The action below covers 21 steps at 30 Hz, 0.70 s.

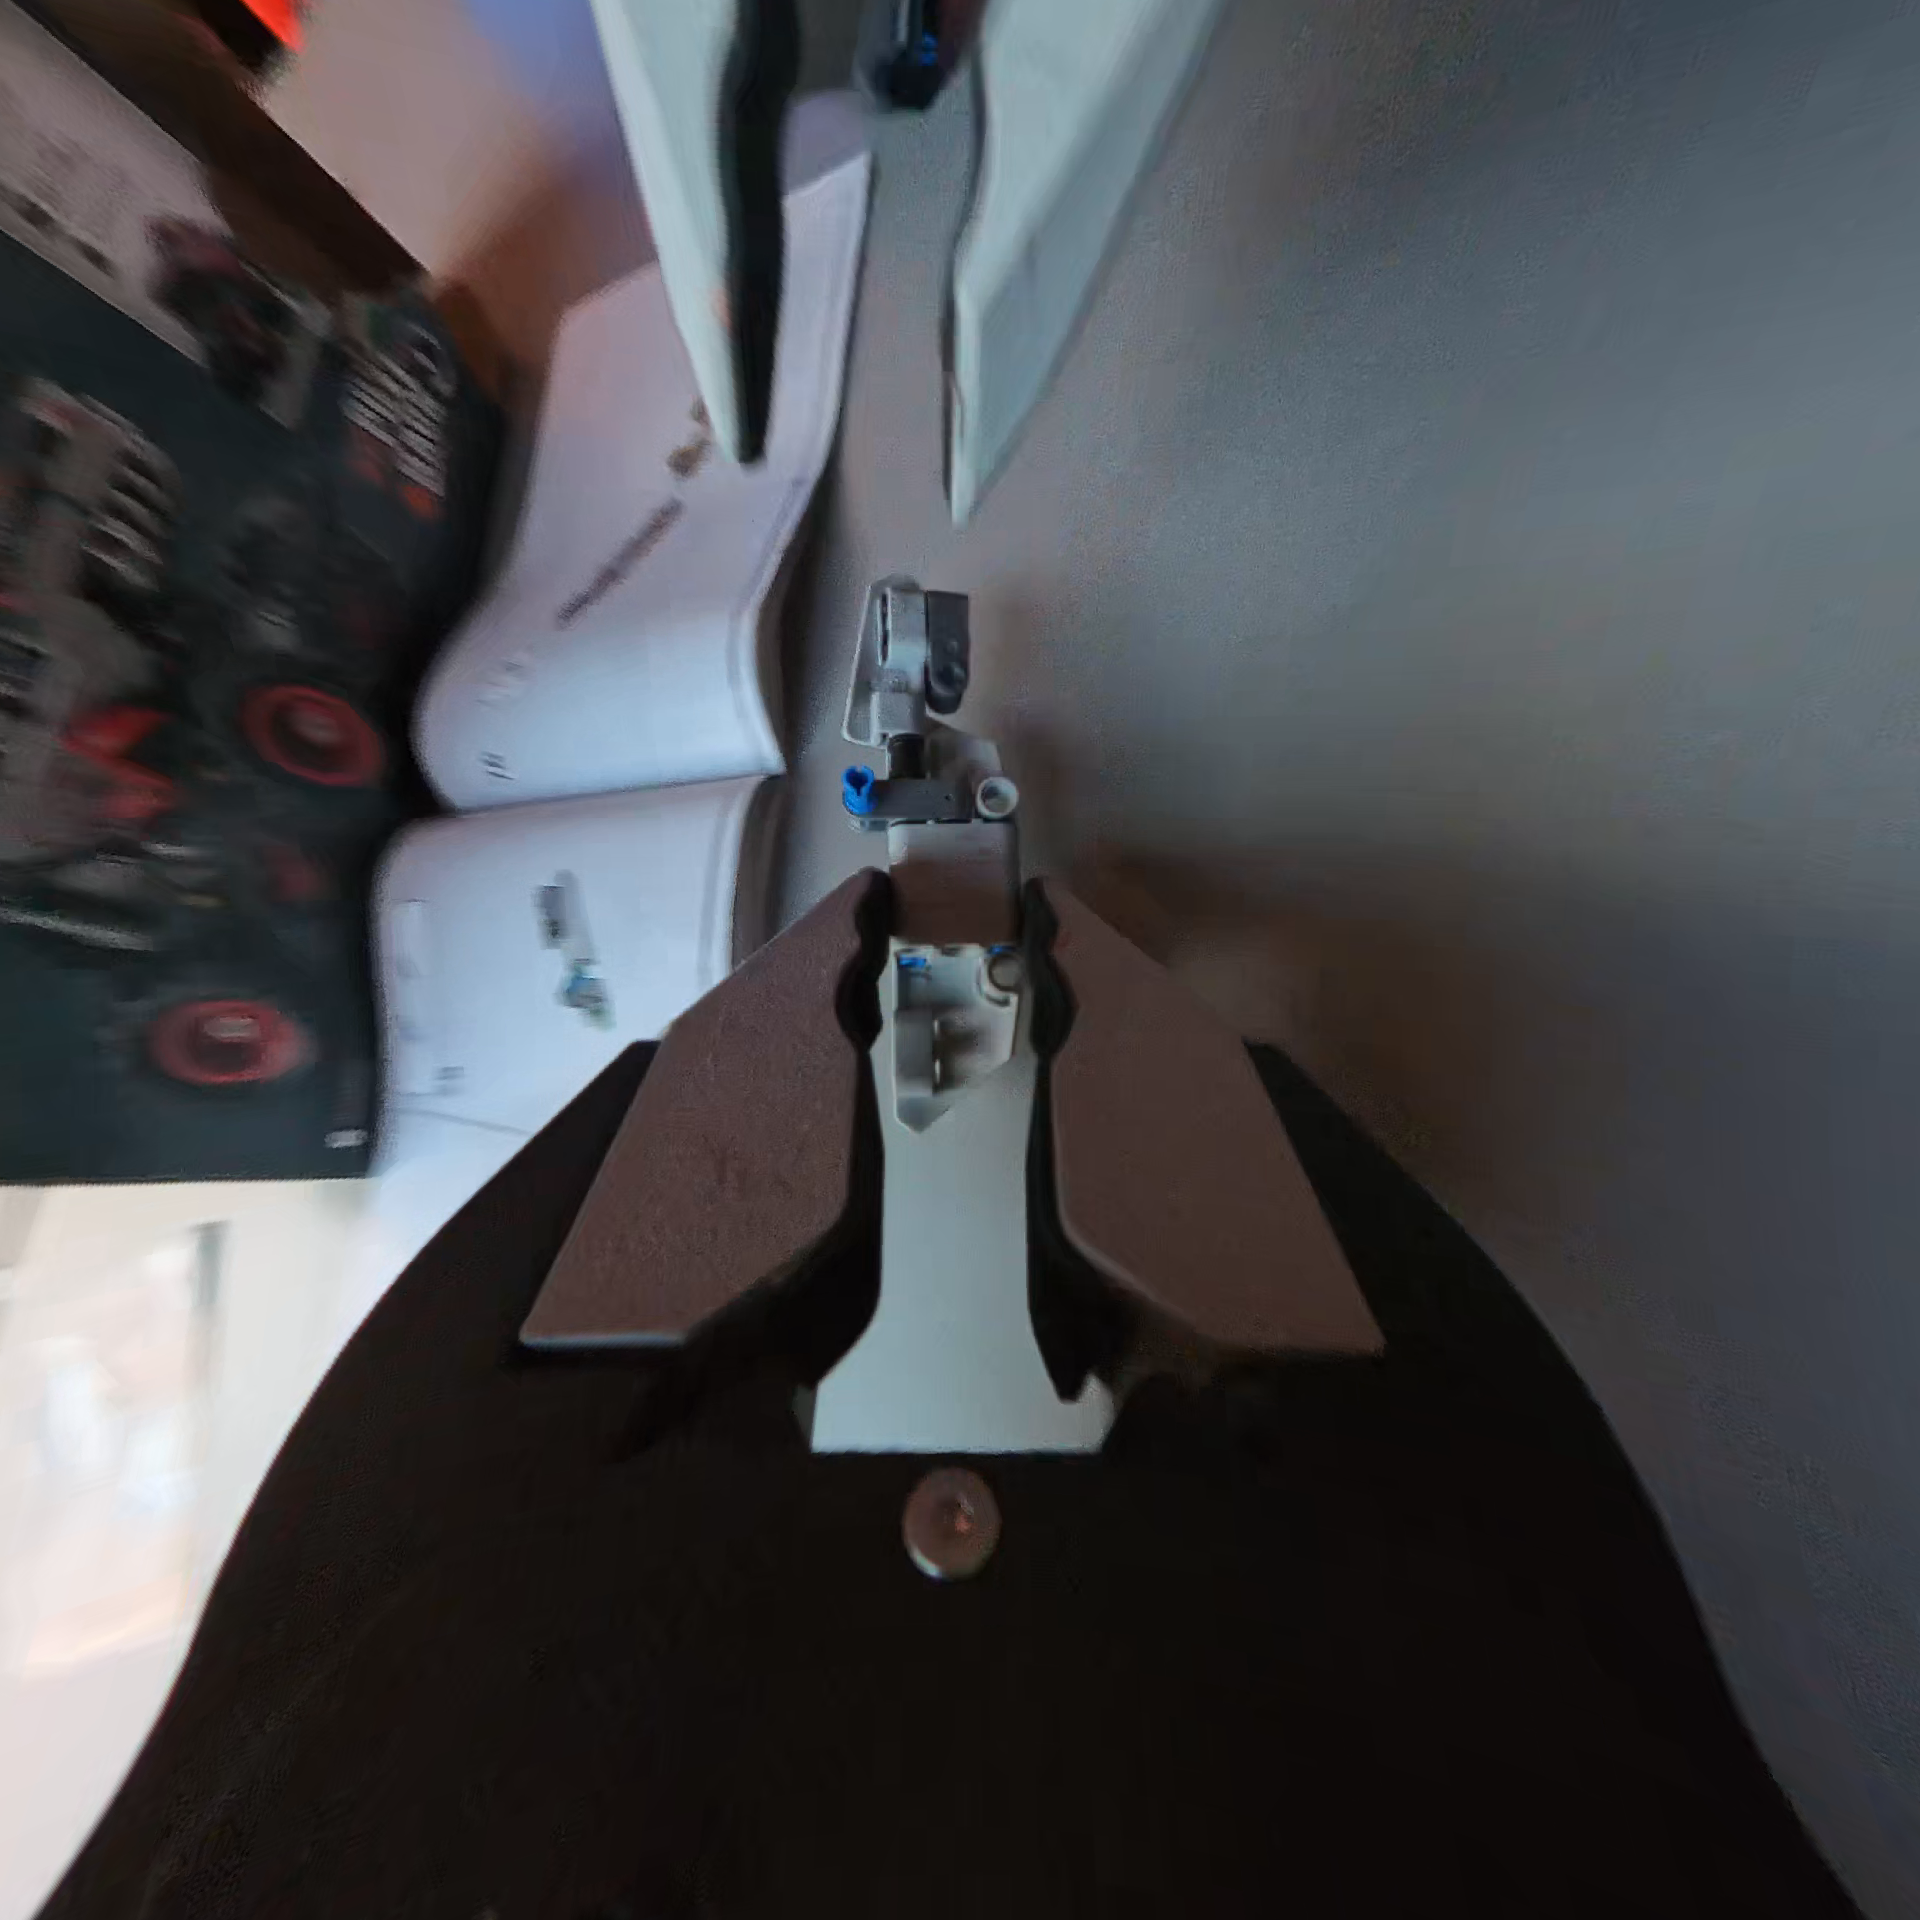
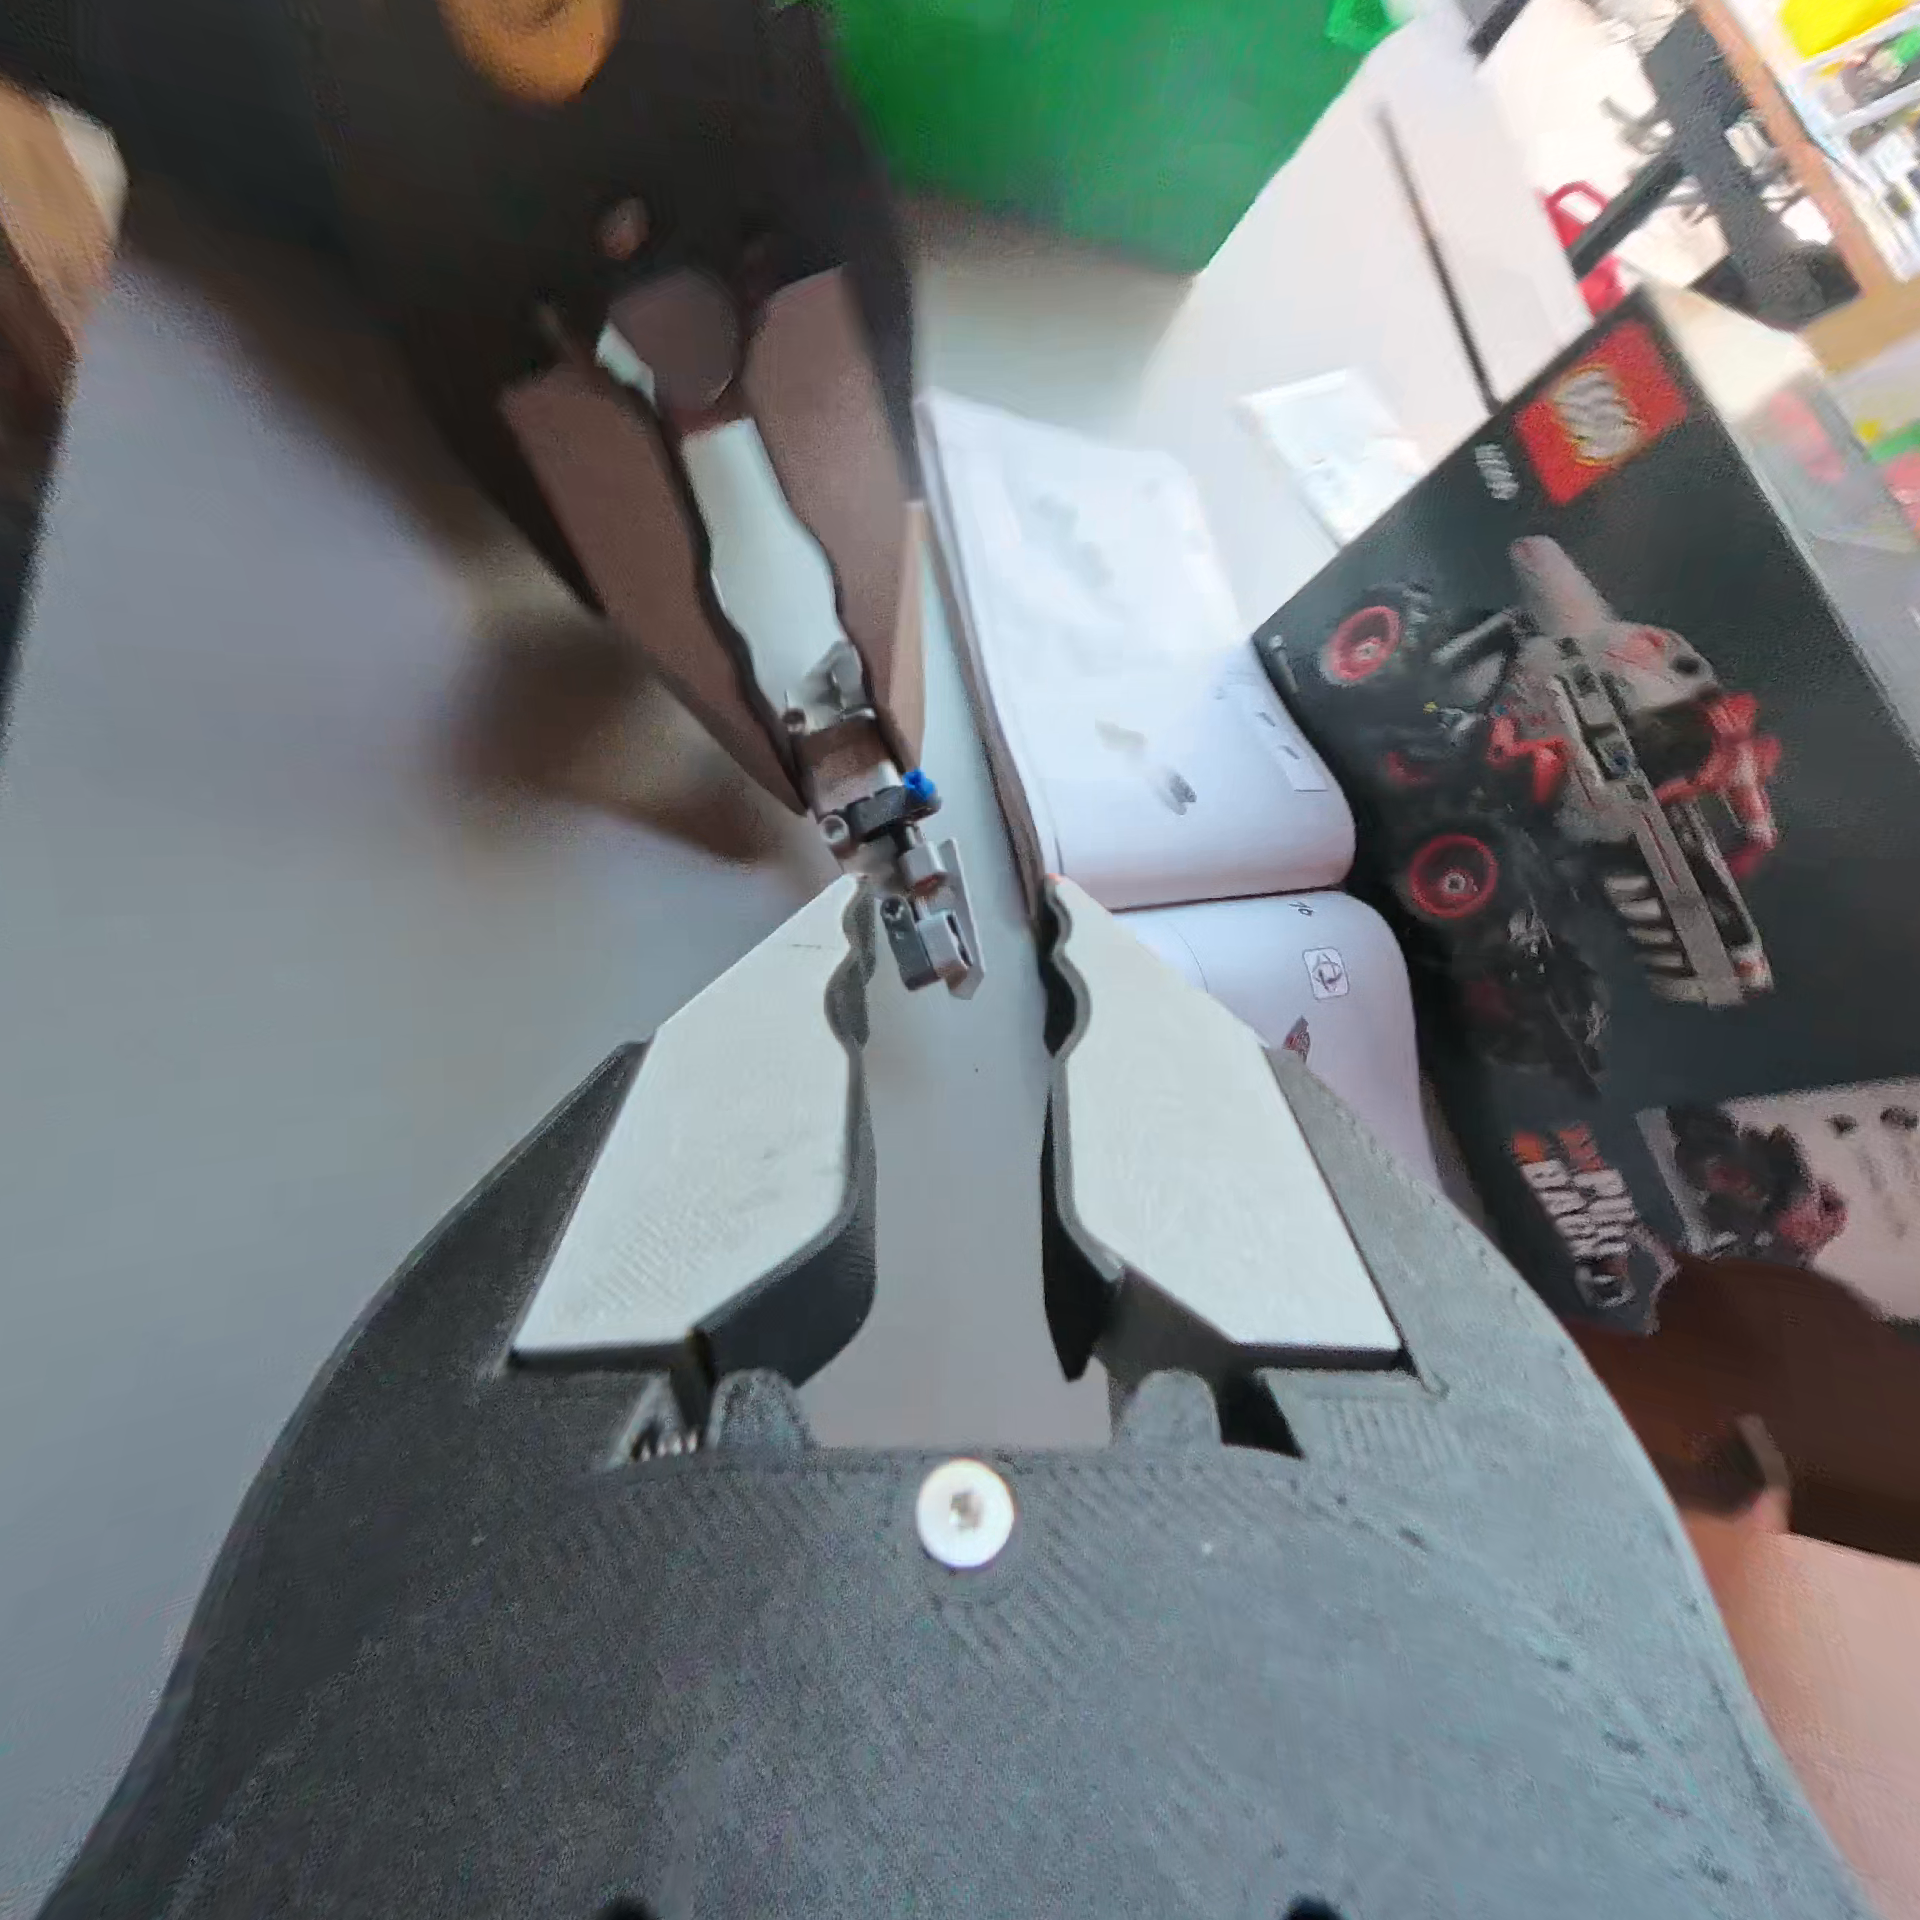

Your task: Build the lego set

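Note:
A small grey lego assembly (image 1: pixel 935 790) with a blue pin and dark grey parts is held off the grey table. My left gripper (image 1: pixel 956 888) is shut on its near end, and the rest sticks out forward. In the right wrist view the left gripper (image 2: pixel 857 774) comes in from the top with the assembly (image 2: pixel 930 925). My right gripper (image 2: pixel 954 914) is open. The assembly's free end shows between its white fingers, close to the left fingertip (image 2: pixel 831 935), not gripped. The right gripper (image 1: pixel 857 483) faces the assembly from the top in the left wrist view.
An open white instruction booklet (image 2: pixel 1143 727) lies beside the grippers; it also shows in the left wrist view (image 1: pixel 623 644). A black lego box (image 2: pixel 1610 779) with a red-wheeled truck picture stands behind it (image 1: pixel 187 727). The grey table (image 2: pixel 260 935) lies on the other side. Some 7 cm of space lies between my two pairs of fingers.

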### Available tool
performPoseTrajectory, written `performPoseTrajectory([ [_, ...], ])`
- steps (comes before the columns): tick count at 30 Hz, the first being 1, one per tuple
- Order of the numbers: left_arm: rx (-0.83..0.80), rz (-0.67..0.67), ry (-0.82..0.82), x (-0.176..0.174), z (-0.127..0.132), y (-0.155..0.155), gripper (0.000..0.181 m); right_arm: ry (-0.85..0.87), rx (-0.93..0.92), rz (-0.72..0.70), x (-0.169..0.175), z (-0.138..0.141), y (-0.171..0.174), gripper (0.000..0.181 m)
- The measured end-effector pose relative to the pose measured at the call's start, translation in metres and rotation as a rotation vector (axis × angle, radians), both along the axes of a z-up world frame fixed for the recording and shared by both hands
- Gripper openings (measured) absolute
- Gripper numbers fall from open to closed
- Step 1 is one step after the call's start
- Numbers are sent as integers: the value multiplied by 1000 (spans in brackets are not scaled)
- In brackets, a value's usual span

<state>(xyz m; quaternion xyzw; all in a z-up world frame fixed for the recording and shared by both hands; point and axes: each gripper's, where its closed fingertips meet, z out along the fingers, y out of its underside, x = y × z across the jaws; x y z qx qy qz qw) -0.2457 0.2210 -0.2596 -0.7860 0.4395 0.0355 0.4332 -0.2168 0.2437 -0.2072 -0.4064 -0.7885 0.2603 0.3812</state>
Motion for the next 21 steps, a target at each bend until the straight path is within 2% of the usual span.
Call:
performPoseTrajectory([
  [2, 187, -33, 211, -7, 12, 1, 22, 50, -152, -38, 4, 12, 3, 31],
  [3, 308, -49, 349, -10, 20, 2, 22, 45, -202, -49, 6, 11, 4, 39],
  [4, 435, -64, 498, -12, 28, 3, 22, 30, -229, -54, 7, 7, 5, 48],
  [7, 736, -128, 870, -10, 43, -1, 21, 29, -256, 10, 7, 4, -7, 51],
  [9, 846, -160, 986, -2, 48, -6, 21, 62, -266, 61, 5, 9, -18, 54],
  [11, 925, -154, 1005, 5, 59, -10, 22, 82, -253, 112, 5, 12, -28, 42],
  [15, 1039, -126, 933, 13, 85, -18, 22, 98, -126, 144, 6, 9, -38, 35],
  [17, 1017, -105, 766, 8, 93, -19, 21, 157, -138, 179, 9, 21, -45, 41],
  [19, 932, -39, 469, -8, 111, -18, 21, 222, -193, 155, 10, 39, -39, 49],
  [20, 860, -60, 250, -10, 119, -19, 22, 253, -226, 143, 10, 47, -35, 48],
  [21, 749, -119, -46, -6, 128, -25, 22, 281, -256, 136, 11, 54, -32, 43],
])
